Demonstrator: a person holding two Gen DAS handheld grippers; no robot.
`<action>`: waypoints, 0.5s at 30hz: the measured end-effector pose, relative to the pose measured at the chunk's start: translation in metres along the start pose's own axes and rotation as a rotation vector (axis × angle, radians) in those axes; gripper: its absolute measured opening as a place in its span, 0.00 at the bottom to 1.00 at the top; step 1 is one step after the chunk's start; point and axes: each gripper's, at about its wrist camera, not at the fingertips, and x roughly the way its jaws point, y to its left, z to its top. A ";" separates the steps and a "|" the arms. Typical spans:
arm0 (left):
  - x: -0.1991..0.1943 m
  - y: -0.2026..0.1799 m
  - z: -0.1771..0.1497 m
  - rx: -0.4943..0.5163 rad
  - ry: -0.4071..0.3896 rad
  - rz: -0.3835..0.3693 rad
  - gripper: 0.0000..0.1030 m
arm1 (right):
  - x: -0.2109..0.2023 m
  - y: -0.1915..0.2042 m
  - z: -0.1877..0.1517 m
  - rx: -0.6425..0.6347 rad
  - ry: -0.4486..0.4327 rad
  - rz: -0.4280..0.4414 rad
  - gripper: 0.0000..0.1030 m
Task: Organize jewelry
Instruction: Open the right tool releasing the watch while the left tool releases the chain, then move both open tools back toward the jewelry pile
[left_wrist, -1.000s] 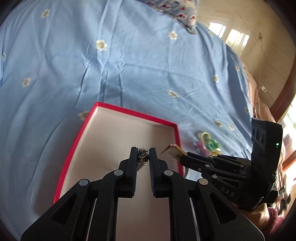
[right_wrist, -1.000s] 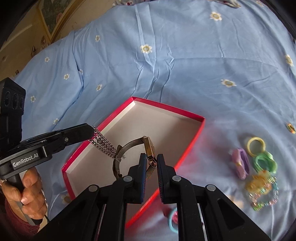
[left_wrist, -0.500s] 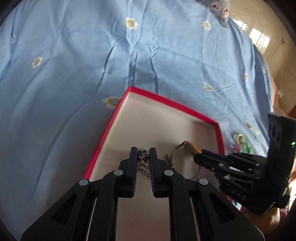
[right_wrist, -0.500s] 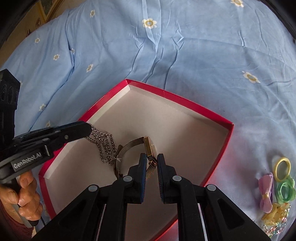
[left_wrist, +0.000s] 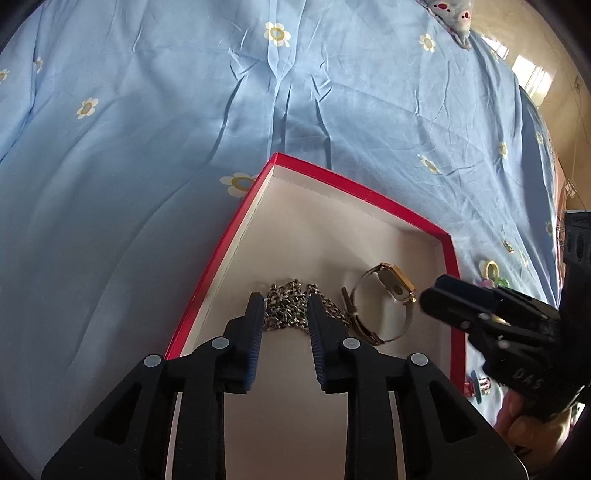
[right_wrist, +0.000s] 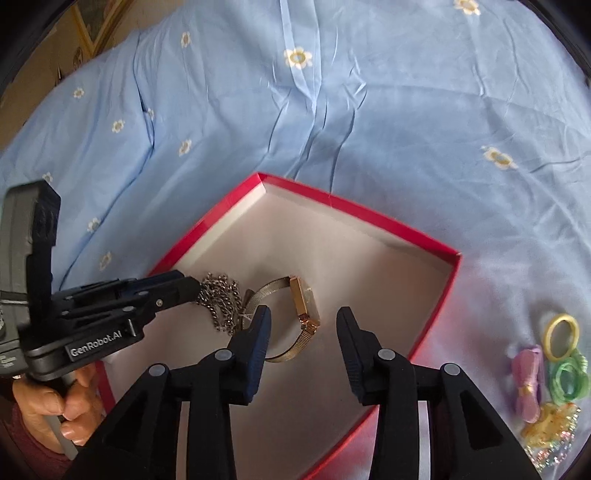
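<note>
A red box (left_wrist: 354, 186) with a pale inside lies on the blue flowered bedsheet; it also shows in the right wrist view (right_wrist: 369, 210). A silver chain (left_wrist: 286, 302) lies heaped on the box floor, also in the right wrist view (right_wrist: 219, 299). A gold watch (left_wrist: 395, 284) lies beside it, also in the right wrist view (right_wrist: 304, 304). My left gripper (left_wrist: 286, 317) is open just above the chain. My right gripper (right_wrist: 303, 332) is open over the watch, holding nothing.
Several hair ties and clips lie on the sheet right of the box: a yellow ring (right_wrist: 561, 336), green rings (right_wrist: 569, 380), a purple bow (right_wrist: 528, 384) and a beaded piece (right_wrist: 550, 435). The sheet (right_wrist: 332, 92) stretches far beyond the box.
Both grippers have opened. The chain dropped from the left gripper onto the box floor and the watch dropped from the right gripper beside it. Both grippers moved lower over the box.
</note>
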 end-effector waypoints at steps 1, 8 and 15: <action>-0.004 -0.002 -0.001 0.001 -0.006 0.002 0.25 | -0.006 -0.001 -0.001 0.006 -0.012 0.006 0.39; -0.037 -0.016 -0.015 -0.002 -0.049 -0.018 0.34 | -0.055 -0.017 -0.018 0.062 -0.087 -0.007 0.39; -0.062 -0.045 -0.036 0.028 -0.055 -0.079 0.34 | -0.097 -0.044 -0.052 0.124 -0.119 -0.064 0.39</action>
